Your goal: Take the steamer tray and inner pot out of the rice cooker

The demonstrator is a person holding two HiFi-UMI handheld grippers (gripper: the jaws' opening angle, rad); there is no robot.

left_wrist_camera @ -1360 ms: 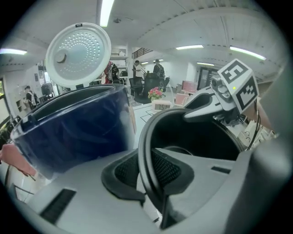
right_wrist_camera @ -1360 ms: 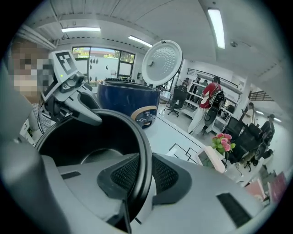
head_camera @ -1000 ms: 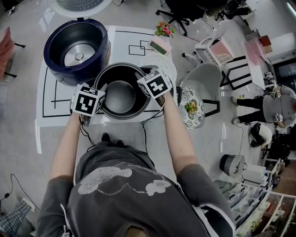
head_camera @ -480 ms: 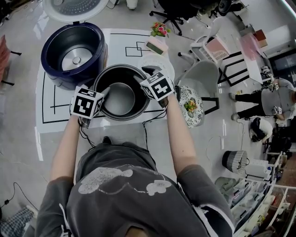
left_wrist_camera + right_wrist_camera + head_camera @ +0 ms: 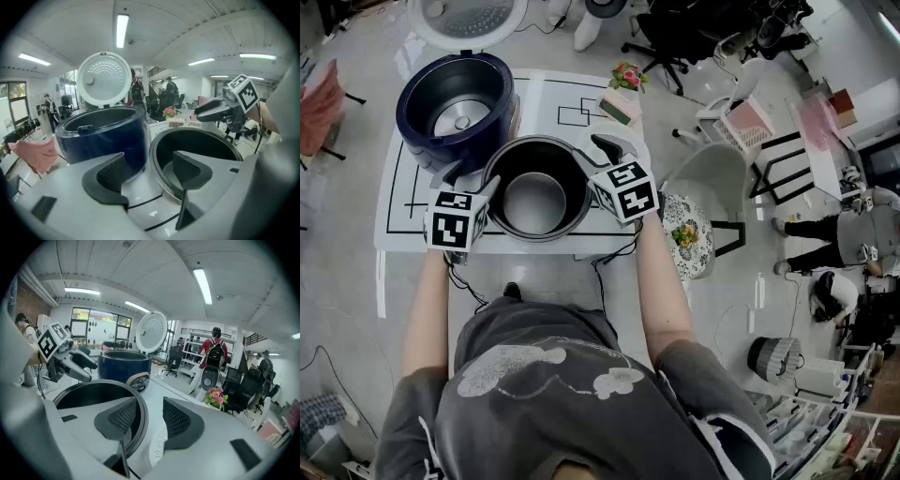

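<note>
The dark inner pot (image 5: 534, 192) stands empty on the white table mat, in front of the dark blue rice cooker (image 5: 455, 103), whose round lid (image 5: 469, 14) is up. A white steamer tray (image 5: 628, 139) lies flat just right of the pot. My left gripper (image 5: 472, 178) hovers off the pot's left rim; its jaws are opening, with nothing pressed between the pads (image 5: 112, 173). My right gripper (image 5: 598, 155) hangs open above the pot's right rim (image 5: 140, 413), its pads clear of it, and the tray (image 5: 157, 448) shows below.
The mat (image 5: 403, 187) has black line markings. A small flower pot (image 5: 628, 75) and a pink-green block (image 5: 623, 103) sit at the table's back. A grey chair (image 5: 712, 169) and a patterned stool (image 5: 686, 225) stand to the right. People move about in the background.
Both grippers were closed on the pot's rim a second ago. They have opened, let go and lifted; the left one has also drawn off to the left. The pot stays on the mat.
</note>
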